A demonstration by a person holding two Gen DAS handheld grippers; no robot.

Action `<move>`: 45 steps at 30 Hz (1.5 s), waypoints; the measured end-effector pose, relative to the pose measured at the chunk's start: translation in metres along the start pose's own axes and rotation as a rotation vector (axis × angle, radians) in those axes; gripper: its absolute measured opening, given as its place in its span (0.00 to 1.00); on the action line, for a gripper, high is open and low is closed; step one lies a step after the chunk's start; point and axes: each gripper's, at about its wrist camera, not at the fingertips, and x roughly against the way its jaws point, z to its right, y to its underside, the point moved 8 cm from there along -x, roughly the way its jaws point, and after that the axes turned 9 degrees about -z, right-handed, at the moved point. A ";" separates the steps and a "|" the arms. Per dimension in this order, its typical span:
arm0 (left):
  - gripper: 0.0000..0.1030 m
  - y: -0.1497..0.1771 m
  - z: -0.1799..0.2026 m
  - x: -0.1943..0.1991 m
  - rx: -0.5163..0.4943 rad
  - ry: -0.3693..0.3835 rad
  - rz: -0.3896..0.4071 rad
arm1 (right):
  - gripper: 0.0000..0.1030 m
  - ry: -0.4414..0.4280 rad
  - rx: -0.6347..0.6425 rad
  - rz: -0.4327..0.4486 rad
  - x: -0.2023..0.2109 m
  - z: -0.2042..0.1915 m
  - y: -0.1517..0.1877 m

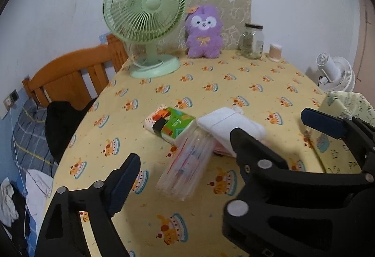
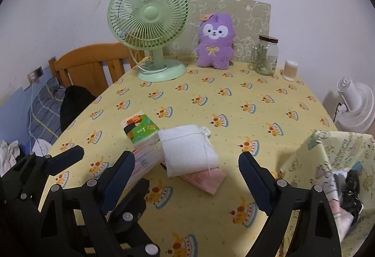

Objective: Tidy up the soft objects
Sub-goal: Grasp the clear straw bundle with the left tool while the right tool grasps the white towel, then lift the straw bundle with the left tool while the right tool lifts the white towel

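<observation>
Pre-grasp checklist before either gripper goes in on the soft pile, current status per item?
1. Left gripper open, nothing held: ok.
2. Right gripper open, nothing held: ok.
3. White pouch on top, uncovered: ok.
4. Clear plastic pack lies free of its neighbours: not ok, it overlaps the tissue pack.
5. Pink item graspable alone: not ok, under the pouch.
6. Patterned bag has room: cannot tell.

A fluffy purple plush toy (image 2: 215, 42), a glossy glass jar (image 2: 266, 56) and a matt white cloth pouch (image 2: 187, 148) sit on printed cloth (image 2: 234, 97).
</observation>
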 end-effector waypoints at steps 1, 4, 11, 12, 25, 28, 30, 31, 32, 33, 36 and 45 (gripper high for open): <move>0.84 0.000 -0.001 -0.003 0.001 0.003 -0.006 | 0.89 0.000 0.001 -0.003 -0.003 -0.001 0.000; 0.82 0.000 -0.003 -0.010 -0.001 0.004 -0.018 | 0.89 0.003 0.003 -0.018 -0.012 -0.002 -0.001; 0.73 -0.001 -0.006 -0.029 -0.004 0.020 -0.054 | 0.89 0.003 0.002 -0.046 -0.031 -0.003 -0.003; 0.71 -0.002 -0.006 -0.031 -0.006 0.019 -0.061 | 0.89 0.003 -0.001 -0.051 -0.035 -0.003 -0.002; 0.41 0.002 -0.007 -0.059 0.001 0.067 -0.143 | 0.89 0.044 0.007 -0.101 -0.065 0.003 -0.004; 0.40 0.001 -0.007 -0.060 -0.005 0.063 -0.140 | 0.89 0.048 0.007 -0.112 -0.072 0.004 -0.005; 0.39 0.001 -0.007 -0.062 -0.002 0.063 -0.142 | 0.89 0.047 0.009 -0.123 -0.076 0.004 -0.005; 0.39 0.001 -0.008 -0.063 0.002 0.066 -0.143 | 0.88 0.050 0.009 -0.129 -0.079 0.005 -0.005; 0.39 0.001 -0.009 -0.063 0.007 0.069 -0.144 | 0.87 0.052 0.006 -0.135 -0.081 0.006 -0.004; 0.39 0.001 -0.009 -0.064 0.010 0.072 -0.146 | 0.77 0.052 -0.001 -0.141 -0.083 0.007 -0.004; 0.38 0.002 -0.010 -0.064 0.011 0.069 -0.148 | 0.73 0.044 -0.019 -0.172 -0.089 0.009 0.000; 0.28 0.003 -0.005 -0.057 0.007 0.065 -0.130 | 0.63 0.034 -0.015 -0.165 -0.079 0.006 0.003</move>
